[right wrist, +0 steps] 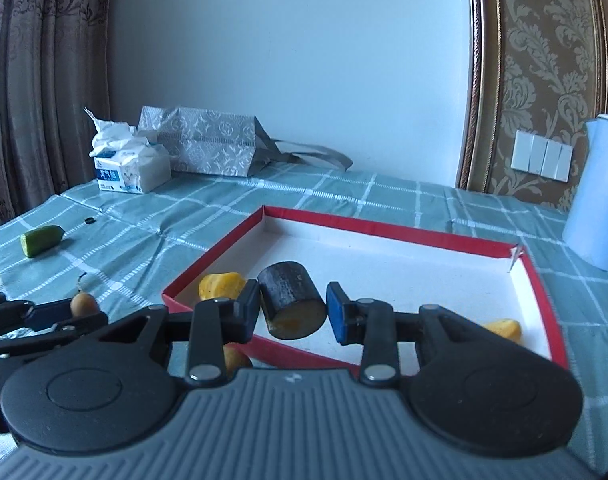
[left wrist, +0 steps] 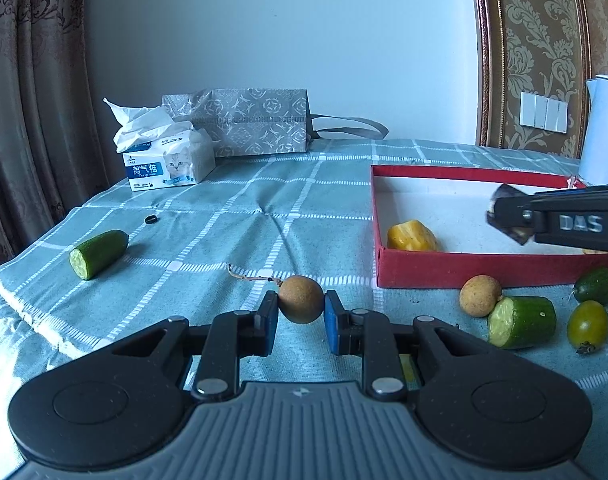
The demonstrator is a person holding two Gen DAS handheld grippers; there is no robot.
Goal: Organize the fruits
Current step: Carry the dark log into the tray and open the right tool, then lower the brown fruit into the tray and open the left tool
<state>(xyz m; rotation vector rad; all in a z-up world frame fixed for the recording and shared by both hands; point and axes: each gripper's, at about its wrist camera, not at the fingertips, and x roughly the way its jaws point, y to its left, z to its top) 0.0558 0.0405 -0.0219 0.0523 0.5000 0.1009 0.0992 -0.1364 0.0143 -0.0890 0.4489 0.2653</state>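
The left tool (left wrist: 301, 308) squeezes a small round brown longan (left wrist: 301, 299) just above the counter (left wrist: 224, 208). The right tool (right wrist: 293, 307) grips a dark chunk with a yellow cut end (right wrist: 292, 304) over the red box (right wrist: 383, 228), which holds two yellow pieces (right wrist: 220, 285). One hides partly behind the tool.

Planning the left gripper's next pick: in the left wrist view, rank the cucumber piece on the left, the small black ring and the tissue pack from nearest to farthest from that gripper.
1. Cucumber piece, lying on the cloth at left.
2. Small black ring, just behind it.
3. Tissue pack, at the back left by the wall.
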